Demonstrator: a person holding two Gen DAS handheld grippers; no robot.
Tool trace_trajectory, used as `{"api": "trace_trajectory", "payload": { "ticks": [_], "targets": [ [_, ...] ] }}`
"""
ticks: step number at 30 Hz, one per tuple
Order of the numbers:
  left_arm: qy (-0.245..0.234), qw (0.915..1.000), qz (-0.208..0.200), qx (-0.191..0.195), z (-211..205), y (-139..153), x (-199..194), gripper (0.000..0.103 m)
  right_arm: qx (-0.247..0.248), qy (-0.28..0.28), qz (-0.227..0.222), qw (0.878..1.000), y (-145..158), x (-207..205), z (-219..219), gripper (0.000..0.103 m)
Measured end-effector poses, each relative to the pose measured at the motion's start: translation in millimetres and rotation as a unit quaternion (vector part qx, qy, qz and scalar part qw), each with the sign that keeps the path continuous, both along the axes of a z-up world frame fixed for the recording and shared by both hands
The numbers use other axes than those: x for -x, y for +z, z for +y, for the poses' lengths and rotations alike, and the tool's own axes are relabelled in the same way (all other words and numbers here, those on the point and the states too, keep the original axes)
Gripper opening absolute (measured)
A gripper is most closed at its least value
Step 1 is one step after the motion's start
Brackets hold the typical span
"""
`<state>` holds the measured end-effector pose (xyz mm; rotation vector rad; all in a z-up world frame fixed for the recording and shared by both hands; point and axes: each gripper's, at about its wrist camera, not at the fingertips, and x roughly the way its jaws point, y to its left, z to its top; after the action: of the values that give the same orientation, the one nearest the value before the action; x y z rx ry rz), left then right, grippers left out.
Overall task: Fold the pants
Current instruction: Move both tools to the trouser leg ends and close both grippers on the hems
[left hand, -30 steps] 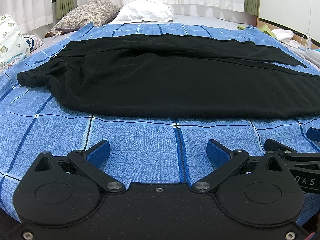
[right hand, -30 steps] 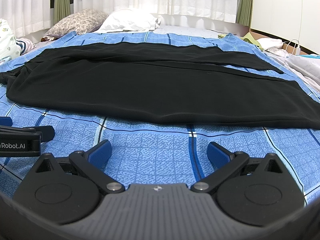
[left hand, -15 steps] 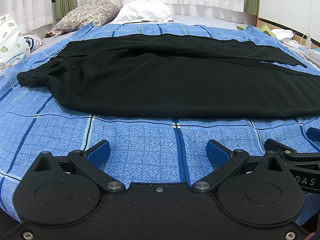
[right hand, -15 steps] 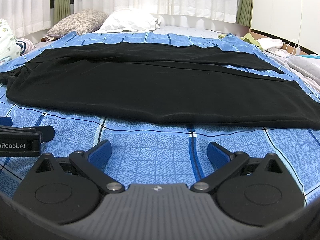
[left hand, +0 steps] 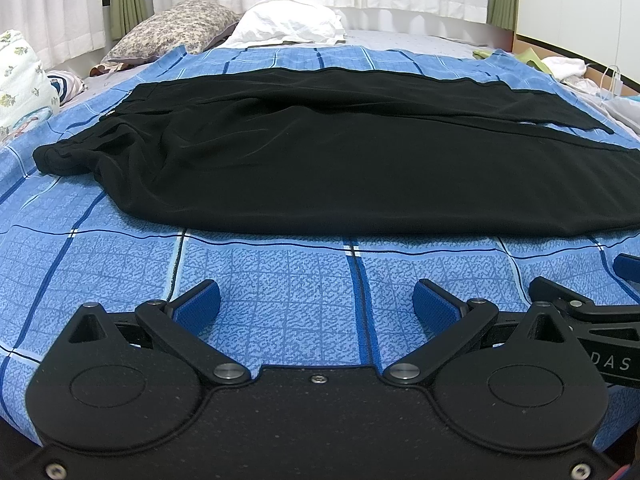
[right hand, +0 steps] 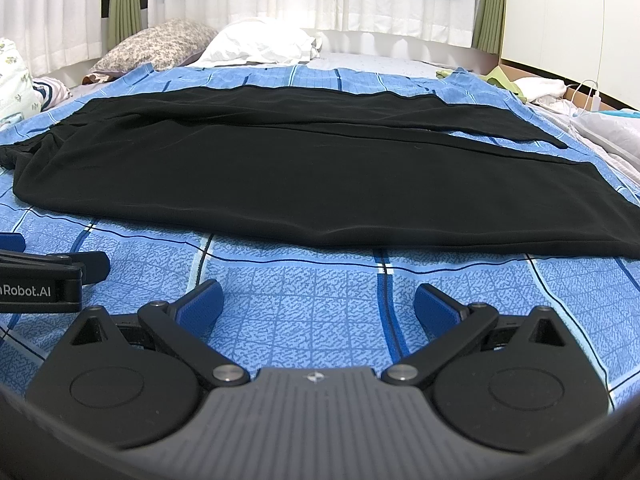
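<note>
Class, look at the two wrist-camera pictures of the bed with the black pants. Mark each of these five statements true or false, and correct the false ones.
1. The black pants lie spread on a blue checked cover. True.
2. The left gripper is shut on the pants. False: it is open, short of the near edge.
3. The right gripper is open and holds nothing. True.
4. The pants are already folded into a small square. False: they lie full length, waistband at the left.
5. A floral pillow and a white pillow lie beyond the pants. True.
</note>
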<state>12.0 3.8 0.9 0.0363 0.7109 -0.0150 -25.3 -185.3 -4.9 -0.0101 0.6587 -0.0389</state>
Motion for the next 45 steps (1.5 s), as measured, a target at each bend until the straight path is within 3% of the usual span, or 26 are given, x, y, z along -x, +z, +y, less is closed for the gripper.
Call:
{"api": "trace_trajectory", "payload": {
  "ticks": [11,14,17,21,26,28,32,38,42,45],
  "targets": [
    [-0.012,0.9998,0.019,0.002,-3.5,8.2,-3.7,0.103,0.004,-0.002,0.005,1.000,12.1,-3.2,2.9,0.103],
    [-0.009,0.9987,0.032,0.038,12.8,19.4,-10.5,0.103,0.006,0.010,0.003,1.000,19.6,-3.9,6.1,0.103],
    [0.020,0.9959,0.014,0.087,47.3,34.4,-15.8,0.103,0.026,0.060,-0.016,0.998,27.4,-2.9,18.3,0.103],
    [0.066,0.9911,-0.002,0.116,101.3,50.9,-32.4,0.102,0.073,0.129,-0.023,0.989,34.5,-10.8,48.7,0.103],
    [0.129,0.9813,-0.016,0.142,176.5,66.9,-61.2,0.091,0.076,0.191,-0.023,0.978,39.6,-31.5,87.5,0.102],
    [0.157,0.9741,-0.020,0.161,208.3,68.1,-73.4,0.082,0.076,0.208,-0.026,0.975,41.3,-37.2,101.8,0.100],
    [0.192,0.9610,-0.028,0.197,256.7,63.6,-98.0,0.075,0.073,0.233,-0.023,0.969,42.2,-55.1,129.0,0.092],
    [0.230,0.9521,-0.013,0.201,288.2,42.6,-133.4,0.065,0.081,0.260,-0.006,0.962,31.4,-80.8,165.3,0.086],
    [0.255,0.9432,-0.009,0.213,300.7,26.7,-150.6,0.060,0.049,0.274,0.003,0.960,29.6,-85.7,174.5,0.085],
    [0.266,0.9380,-0.030,0.220,307.6,20.4,-157.1,0.060,0.029,0.287,0.006,0.957,30.2,-90.4,182.5,0.085]
  ]
}}
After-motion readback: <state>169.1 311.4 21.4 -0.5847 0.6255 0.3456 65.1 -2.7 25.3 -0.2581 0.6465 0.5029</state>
